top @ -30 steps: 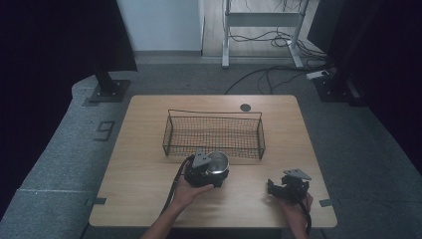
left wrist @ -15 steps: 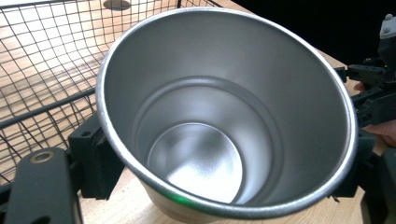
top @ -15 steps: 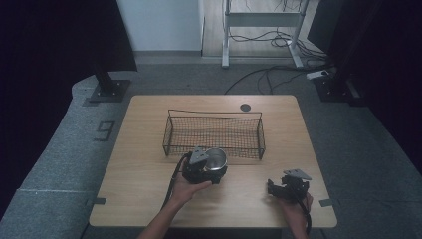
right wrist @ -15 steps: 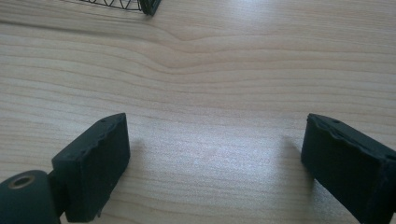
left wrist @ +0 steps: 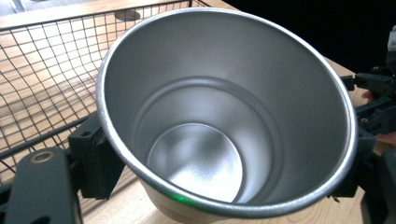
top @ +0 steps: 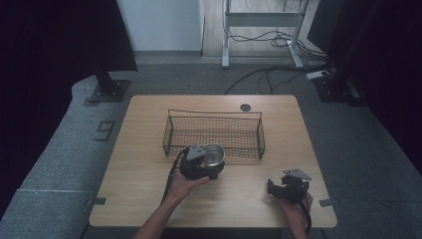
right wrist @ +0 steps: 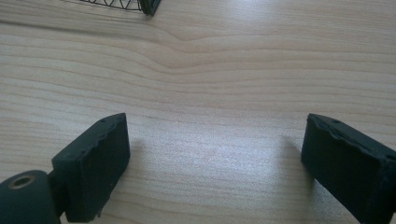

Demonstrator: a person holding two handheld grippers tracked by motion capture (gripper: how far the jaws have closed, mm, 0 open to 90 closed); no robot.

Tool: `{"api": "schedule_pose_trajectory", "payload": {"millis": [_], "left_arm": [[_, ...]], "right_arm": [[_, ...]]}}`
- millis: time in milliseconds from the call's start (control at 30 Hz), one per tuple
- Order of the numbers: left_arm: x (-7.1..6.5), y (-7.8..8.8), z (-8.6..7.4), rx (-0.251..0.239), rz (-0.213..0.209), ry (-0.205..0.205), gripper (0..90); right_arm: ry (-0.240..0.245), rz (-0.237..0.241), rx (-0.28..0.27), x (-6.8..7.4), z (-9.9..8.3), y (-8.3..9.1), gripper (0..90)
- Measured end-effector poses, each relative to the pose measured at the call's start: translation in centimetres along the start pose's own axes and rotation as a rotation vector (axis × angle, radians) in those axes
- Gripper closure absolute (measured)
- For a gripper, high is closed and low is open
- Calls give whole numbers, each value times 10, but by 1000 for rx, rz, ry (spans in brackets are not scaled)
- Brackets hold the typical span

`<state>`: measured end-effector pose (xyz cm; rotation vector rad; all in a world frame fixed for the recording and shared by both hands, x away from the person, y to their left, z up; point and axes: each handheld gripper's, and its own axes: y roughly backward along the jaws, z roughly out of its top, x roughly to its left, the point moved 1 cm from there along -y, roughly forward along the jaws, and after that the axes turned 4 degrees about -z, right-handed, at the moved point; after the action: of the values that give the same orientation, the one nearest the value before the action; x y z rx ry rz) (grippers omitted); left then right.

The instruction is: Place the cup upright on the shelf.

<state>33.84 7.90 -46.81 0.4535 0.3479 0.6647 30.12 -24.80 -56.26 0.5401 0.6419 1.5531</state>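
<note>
A shiny, round stainless-steel cup [top: 214, 155] was held pinched between the jaws of the left hand-held gripper [top: 203, 165], just in front of the near wall of the black wire-mesh basket [top: 214, 133] on the light wooden surface [top: 149, 174]. The cup's long axis was tilted, its open mouth turned up towards the gripper's camera, and the basket lay directly beyond it, so a short forward lift seemed called for. The right hand-held gripper [top: 274, 188] rested well apart, its jaws spread and empty.
</note>
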Motion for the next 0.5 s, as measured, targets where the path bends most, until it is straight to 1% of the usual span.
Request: {"api": "schedule_pose_trajectory", "payload": {"millis": [133,233,333,500], "left_arm": [[4,1,0,2,8,4,176],[9,3,2,-7,12,17,176],[10,3,3,-4,18,14,176],[14,7,9,-14,26,11,176]], "right_arm": [[0,0,0,0,0,0,77],[-1,0,0,0,0,0,77],[-1,0,0,0,0,0,77],[-1,0,0,0,0,0,77]]}}
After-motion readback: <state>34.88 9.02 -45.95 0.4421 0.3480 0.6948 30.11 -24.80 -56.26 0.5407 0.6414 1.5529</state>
